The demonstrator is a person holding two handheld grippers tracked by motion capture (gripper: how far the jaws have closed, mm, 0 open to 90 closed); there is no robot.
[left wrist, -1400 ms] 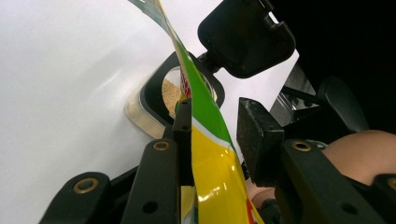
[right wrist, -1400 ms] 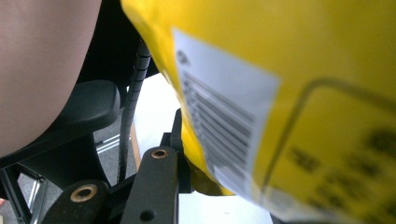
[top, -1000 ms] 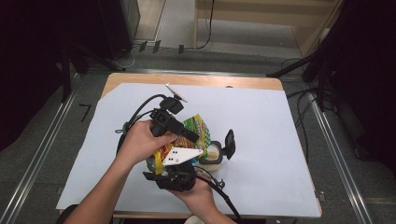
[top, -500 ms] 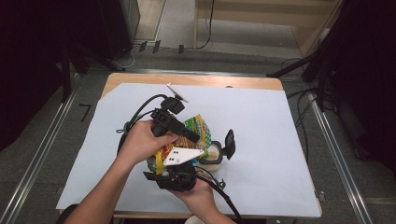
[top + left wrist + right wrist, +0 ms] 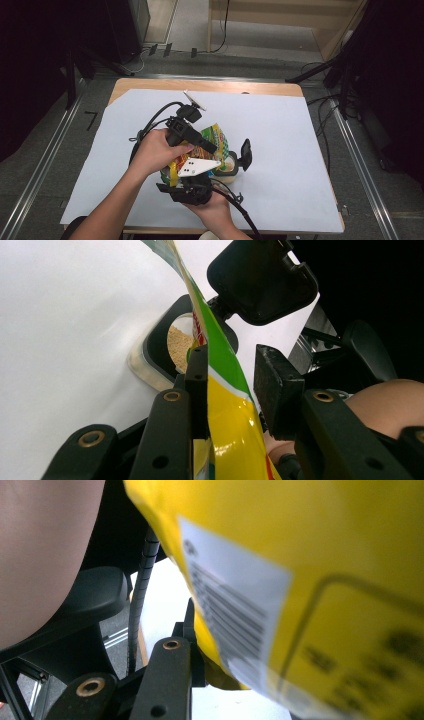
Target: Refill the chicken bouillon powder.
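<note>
White paper covers the wooden table (image 5: pixel 260 89), with dark racks and trailing cables on the floor behind it. Near the front edge a person works with both hands close together over a yellow and green snack bag (image 5: pixel 212 140). The left gripper (image 5: pixel 227 385) comes down from above, and the bag's thin upper edge runs up between its jaws: one jaw lies against the film, the other stands a little off it, so I cannot tell whether it truly pinches. The right gripper (image 5: pixel 192 187) sits below, nearer the person, with the bag's yellow body pressing against its one visible jaw; its grip is also unclear from here. Just beside the bag stands a small clear container (image 5: pixel 227 167) with its black lid (image 5: pixel 245 151) swung up, and tan crumbs (image 5: pixel 180 342) lie inside. The bag is tilted mouth-down over that opening, probably so the contents slide into the container while both tools steady it.
</note>
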